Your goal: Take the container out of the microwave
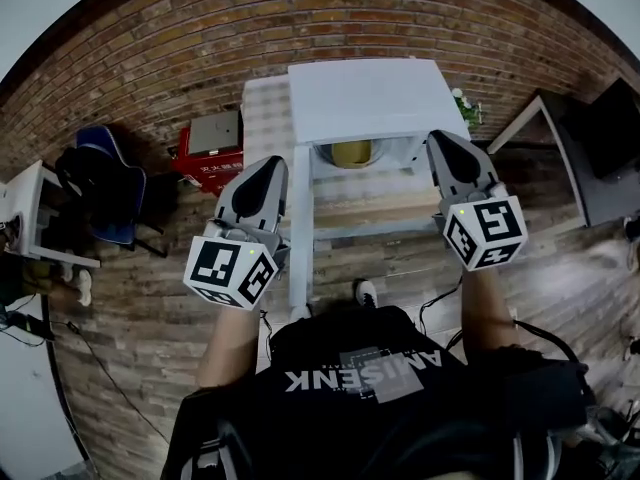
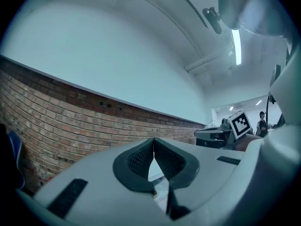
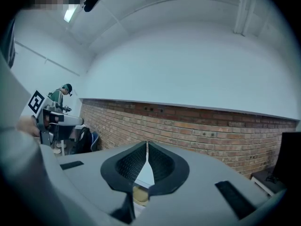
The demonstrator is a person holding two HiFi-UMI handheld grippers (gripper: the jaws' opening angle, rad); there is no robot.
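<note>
**Finger state.** My left gripper [image 1: 277, 165] and my right gripper [image 1: 436, 140] are both closed. On each the tips meet and nothing sits between the pads. Both point roughly level toward the microwave [image 1: 372, 103].

**Location.** The container [image 1: 352, 152], a yellowish round tub, sits inside the open cavity, ahead of my fingertips and between the two pairs. In the right gripper view it shows just below my closed tips. The open door [image 1: 298, 228] stands just to the inner side of my left fingers.

**Handling (judged).**
- It is probably light, with thin walls that may flex under a hard pinch.
- The surface looks smooth, so expect some slip.
- I cannot see the contents, so I treat it as full and possibly hot and keep it level.

**Grip point.** I open the jaws first. Then I take the near rim with one pad inside and one outside, or use both grippers on opposite walls, and draw it straight out toward me.
</note>
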